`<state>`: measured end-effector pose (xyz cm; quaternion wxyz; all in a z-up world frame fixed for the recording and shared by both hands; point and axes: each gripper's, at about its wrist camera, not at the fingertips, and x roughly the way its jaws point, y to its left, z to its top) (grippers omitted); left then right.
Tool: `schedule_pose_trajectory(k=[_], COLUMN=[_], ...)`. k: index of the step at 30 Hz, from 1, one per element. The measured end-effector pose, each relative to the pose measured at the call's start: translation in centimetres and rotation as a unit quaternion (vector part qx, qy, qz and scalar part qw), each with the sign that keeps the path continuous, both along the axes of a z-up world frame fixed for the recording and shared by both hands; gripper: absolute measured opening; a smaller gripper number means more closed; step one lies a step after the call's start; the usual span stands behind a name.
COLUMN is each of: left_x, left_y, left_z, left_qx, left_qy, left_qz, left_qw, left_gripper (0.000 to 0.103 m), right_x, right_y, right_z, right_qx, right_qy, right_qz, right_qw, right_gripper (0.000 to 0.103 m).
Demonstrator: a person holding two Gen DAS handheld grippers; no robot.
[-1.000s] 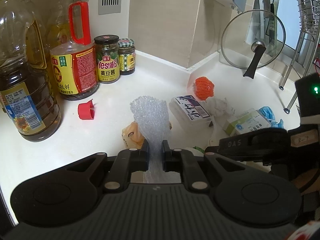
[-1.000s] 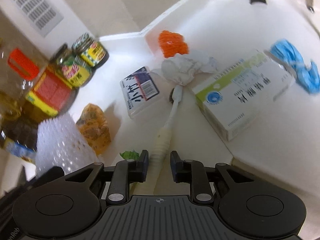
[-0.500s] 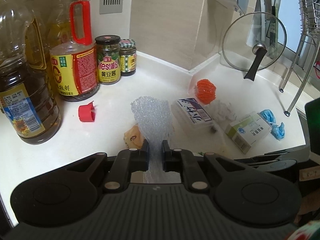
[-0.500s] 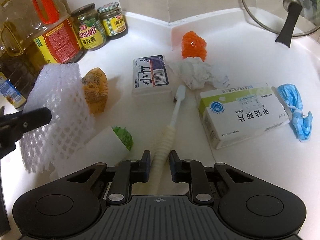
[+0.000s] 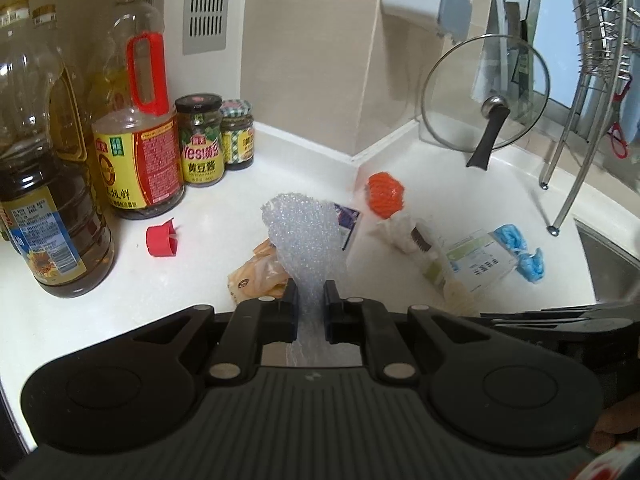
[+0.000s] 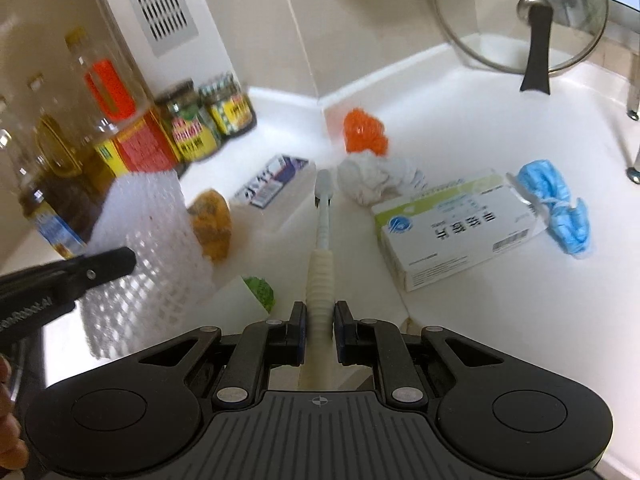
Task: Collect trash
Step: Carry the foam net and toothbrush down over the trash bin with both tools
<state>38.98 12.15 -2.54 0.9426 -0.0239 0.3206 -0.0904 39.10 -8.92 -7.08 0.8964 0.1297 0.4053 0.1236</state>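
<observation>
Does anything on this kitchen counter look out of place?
Yes. A loose red bottle cap lies beside the oil bottles, and a glass pot lid leans against the wall. Litter is scattered around.

I count two black two-finger tools: my left tool [image 5: 311, 294] and my right tool [image 6: 320, 314]. One white foam mesh sleeve [image 5: 304, 236] and one cream-handled toothbrush [image 6: 322, 240]. On the white tabletop [image 5: 224, 208] I count three large clear plastic oil bottles [image 5: 138, 128] and two glass sauce jars [image 5: 200, 140]. One red plastic bottle cap [image 5: 161, 238], one orange mesh ball [image 5: 385, 195], one crumpled white tissue [image 6: 374, 180], one white-and-green cardboard medicine box [image 6: 456, 228], one crumpled blue glove [image 6: 558, 204], one flat white-and-blue box with a barcode [image 6: 272, 182], one yellow-orange plastic wrapper [image 6: 212, 228], one white cup with green inside [image 6: 256, 294]. One glass pan lid with a black handle [image 5: 486, 104] leans against the wall.
</observation>
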Motion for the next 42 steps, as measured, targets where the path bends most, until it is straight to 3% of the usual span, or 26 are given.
schedule_pose_trajectory(k=[9, 22, 32, 42], left_x=[-4.6, -12.7, -17.0, -18.0], left_y=[-2.8, -8.0, -11.0, -12.6], left_z=[1.7, -0.4, -4.9, -12.0], left_qx=[-0.008, -0.005, -0.005, 0.019], left_qy=[-0.015, 0.028, 0.094, 0.171], left_qz=[-0.022, -0.037, -0.026, -0.014], left_qw=[0.9996, 0.9989, 0.9953, 0.985], left_gripper=[0.01, 0.01, 0.01, 0.01], right_x=[-5.0, -13.1, -17.7, -18.5], right_y=[-2.7, -6.8, -9.1, -9.4], right_z=[2.4, 1.3, -3.1, -10.1], right_qx=[0.037, 0.046, 0.041, 0.03], right_qy=[-0.021, 0.005, 0.064, 0.131], right_qz=[0.006, 0.029, 0.048, 0.071], right_qw=[0.999, 0.999, 0.996, 0.988], right_gripper=[0.015, 0.015, 0.015, 0.015])
